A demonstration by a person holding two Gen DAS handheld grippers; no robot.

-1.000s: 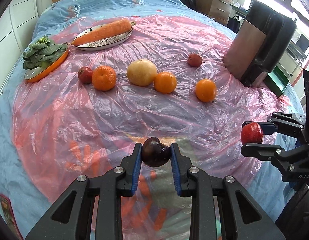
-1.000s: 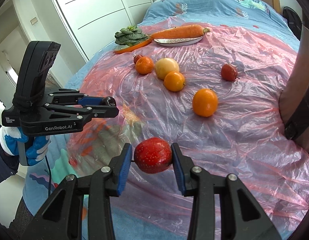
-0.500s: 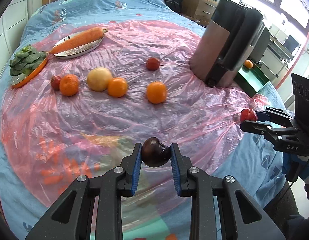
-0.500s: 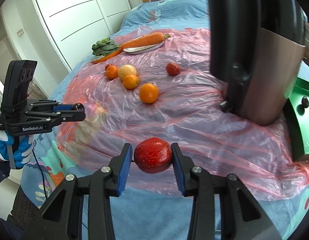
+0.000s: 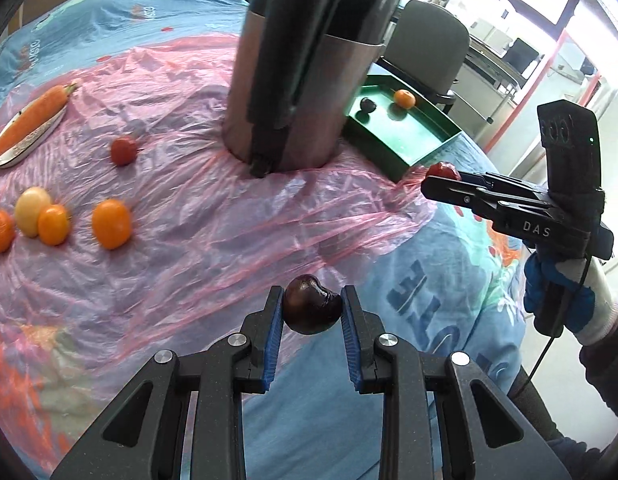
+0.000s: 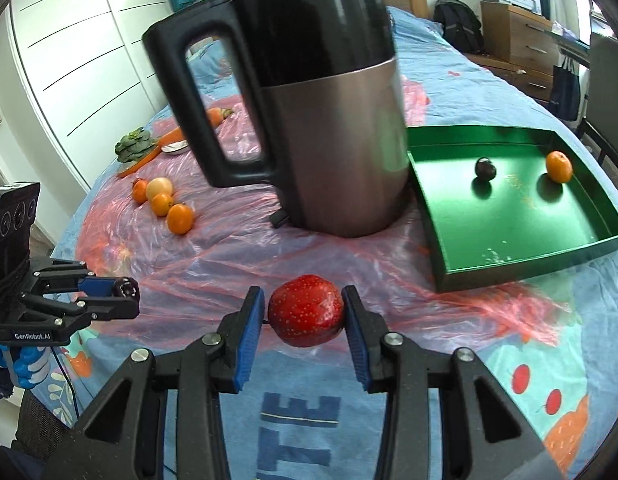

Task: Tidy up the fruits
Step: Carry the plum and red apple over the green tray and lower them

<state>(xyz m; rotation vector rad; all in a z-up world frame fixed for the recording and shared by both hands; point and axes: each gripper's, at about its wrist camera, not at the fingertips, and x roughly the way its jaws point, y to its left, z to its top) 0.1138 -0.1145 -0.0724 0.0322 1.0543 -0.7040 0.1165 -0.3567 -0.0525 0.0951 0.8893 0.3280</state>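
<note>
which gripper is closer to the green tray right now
Right. The right gripper, shut on a red fruit, sits just short of the green tray's near corner. The left gripper, holding a dark fruit, is farther back.

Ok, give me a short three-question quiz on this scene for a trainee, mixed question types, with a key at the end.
1. True or false: the green tray is empty.
2. Multiple choice: what does the right gripper hold between its fingers? A) an orange B) a red speckled fruit C) a carrot
3. Short answer: what large object stands on the pink plastic sheet directly beside the tray?

Key:
1. False: a dark plum and an orange lie in it.
2. B; the left gripper holds a dark fruit.
3. The steel and black kettle.
</note>
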